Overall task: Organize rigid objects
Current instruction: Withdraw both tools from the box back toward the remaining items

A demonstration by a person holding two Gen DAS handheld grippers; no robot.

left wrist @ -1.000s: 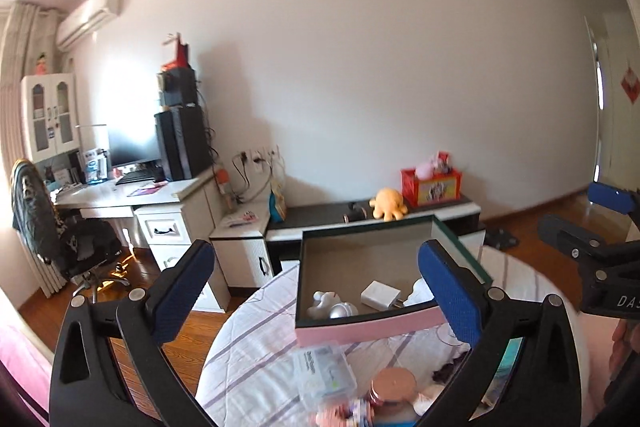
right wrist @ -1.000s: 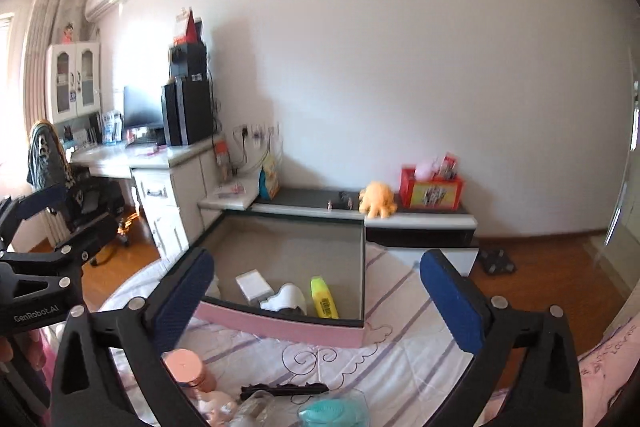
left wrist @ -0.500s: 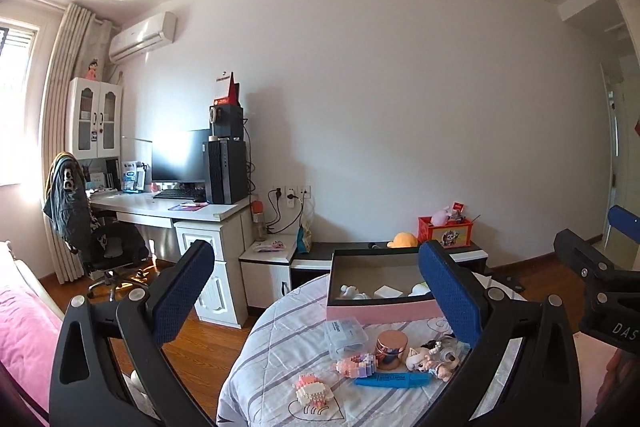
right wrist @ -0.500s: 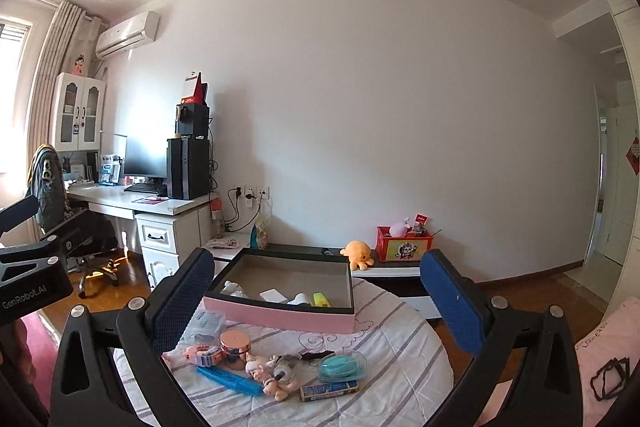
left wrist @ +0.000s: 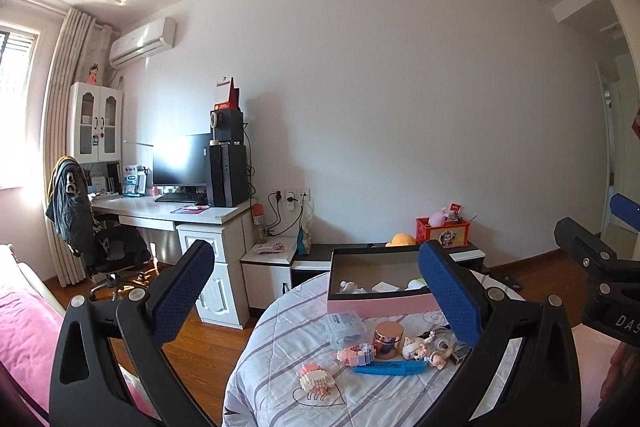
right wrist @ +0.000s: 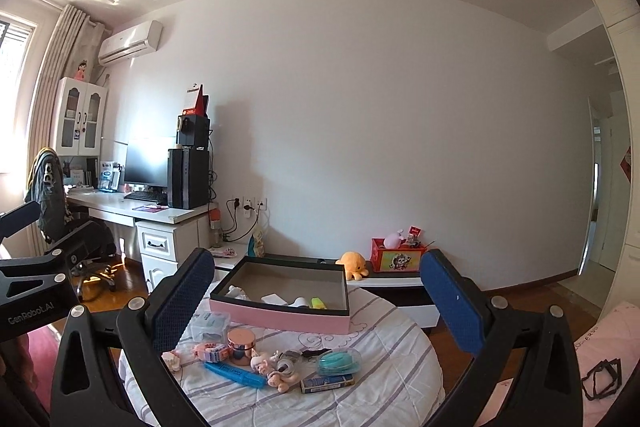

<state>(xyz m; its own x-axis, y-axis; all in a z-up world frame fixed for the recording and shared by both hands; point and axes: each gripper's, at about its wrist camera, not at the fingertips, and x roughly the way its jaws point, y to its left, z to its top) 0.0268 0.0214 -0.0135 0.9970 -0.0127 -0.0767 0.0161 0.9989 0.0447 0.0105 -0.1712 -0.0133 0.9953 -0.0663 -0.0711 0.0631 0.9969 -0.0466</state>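
A pink-sided open box [left wrist: 376, 303] [right wrist: 280, 317] sits at the far side of a round table with a striped cloth [left wrist: 280, 379] [right wrist: 380, 387]; it holds several small items. In front of it lie a copper-lidded jar [left wrist: 387, 339] [right wrist: 241, 345], a blue marker [left wrist: 390, 368] [right wrist: 234, 375], brick toys [left wrist: 316, 383], a figurine [right wrist: 276, 373], a clear case [left wrist: 345, 323] and a teal case [right wrist: 338, 361]. My left gripper [left wrist: 320, 307] and right gripper [right wrist: 320, 307] are both open and empty, held back from the table and above it.
A white desk [left wrist: 168, 215] with monitor and computer tower stands at the left, with an office chair [left wrist: 92, 243]. A low cabinet [right wrist: 400, 281] behind the table carries an orange plush and a red box. A pink bed [left wrist: 28, 339] is at the lower left.
Both grippers have pulled back and up from just over the box. The whole table and the loose items now show. Both stayed open.
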